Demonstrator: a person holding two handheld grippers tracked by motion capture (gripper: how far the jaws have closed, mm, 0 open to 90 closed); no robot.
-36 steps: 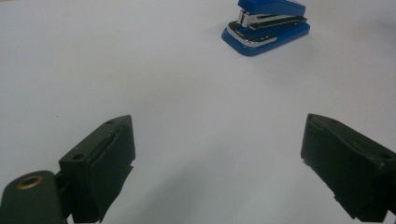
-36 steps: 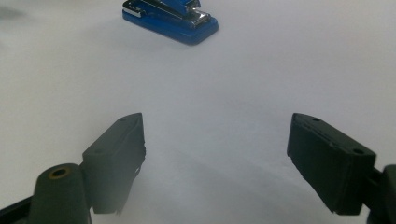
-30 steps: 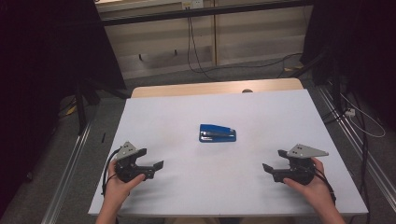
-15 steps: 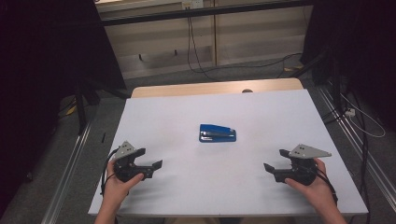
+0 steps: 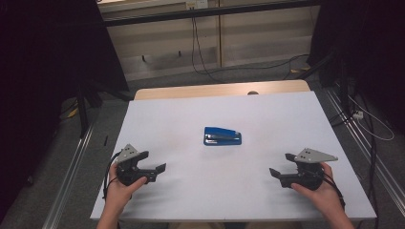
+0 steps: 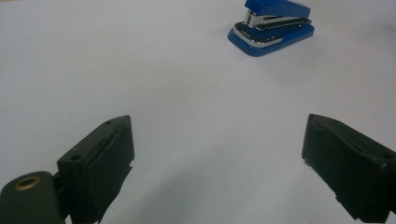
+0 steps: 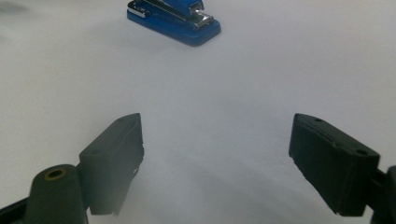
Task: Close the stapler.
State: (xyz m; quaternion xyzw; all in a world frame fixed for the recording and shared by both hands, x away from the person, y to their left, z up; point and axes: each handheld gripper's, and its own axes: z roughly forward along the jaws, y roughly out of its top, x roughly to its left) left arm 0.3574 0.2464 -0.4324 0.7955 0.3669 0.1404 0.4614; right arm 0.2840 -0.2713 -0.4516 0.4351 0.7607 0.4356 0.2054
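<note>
Blue stapler (image 5: 222, 136): untouched at centre of white table (image 5: 191, 119). Left gripper (image 5: 161, 168) and right gripper (image 5: 274, 171): released, empty, well apart from it. Approach and grasp outstanding.

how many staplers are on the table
1. The blue stapler lies near the middle of the white table, ahead of and between the left gripper and right gripper. Nothing could hide another.

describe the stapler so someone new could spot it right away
Look at the white table. Near its middle, between and beyond the left gripper and right gripper, lies the stapler. It is blue with a silver metal strip, the one loose item on the white surface.
</note>
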